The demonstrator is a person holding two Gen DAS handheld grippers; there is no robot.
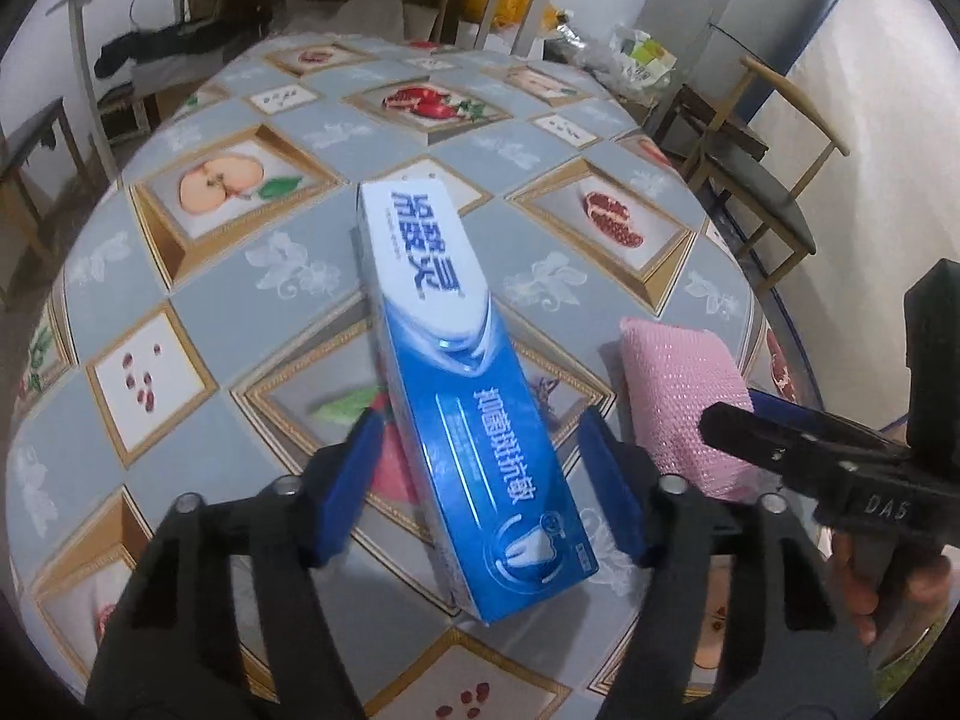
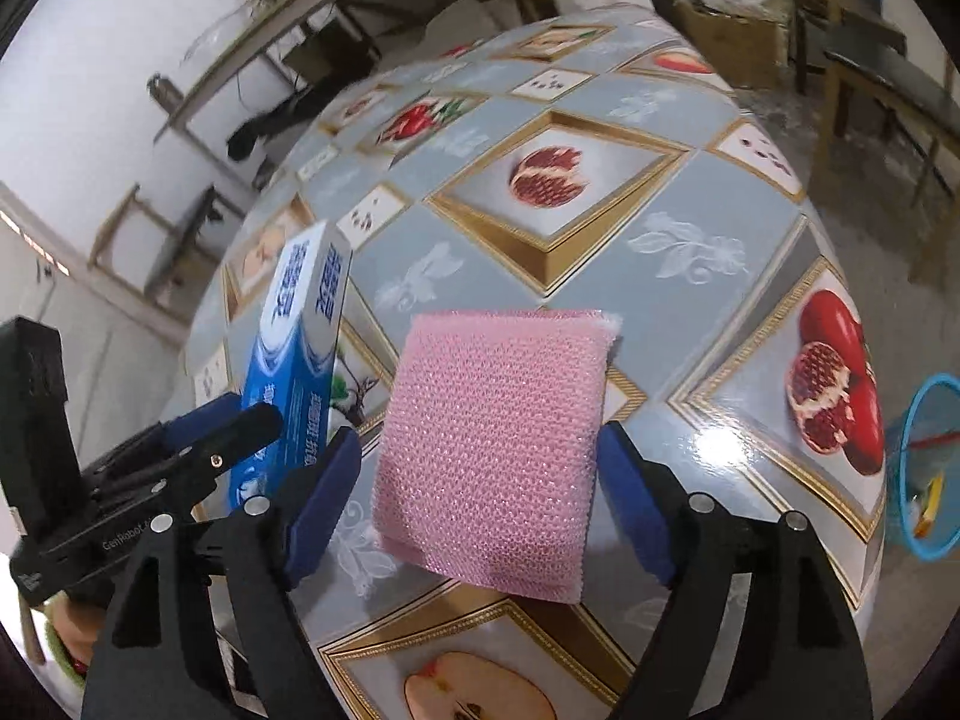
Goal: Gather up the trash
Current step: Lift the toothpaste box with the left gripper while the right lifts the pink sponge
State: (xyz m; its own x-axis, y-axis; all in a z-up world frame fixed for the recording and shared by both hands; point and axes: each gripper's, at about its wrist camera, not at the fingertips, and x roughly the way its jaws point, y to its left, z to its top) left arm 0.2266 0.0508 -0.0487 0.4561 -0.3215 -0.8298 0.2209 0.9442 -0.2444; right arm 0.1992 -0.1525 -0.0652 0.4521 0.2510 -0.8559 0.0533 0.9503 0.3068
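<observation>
Tabletop (image 2: 690, 192), fruit-print cloth, lies beneath both sets of jaws. Blue mesh bin (image 2: 927, 468) sits off the tabletop edge, well right of the right jaws; probable drop point. Toothpaste box (image 1: 456, 372) runs lengthwise between the left gripper (image 1: 498, 480) jaws, which stand open with gaps on both sides; box looks tilted, contact below unclear. Pink scrub sponge (image 2: 492, 450) sits between the open right gripper (image 2: 480, 504) jaws, not yet pinched. Judgement: centre each item, close across the narrow width, squeeze the box lightly to avoid crushing, lift before swinging binward.
</observation>
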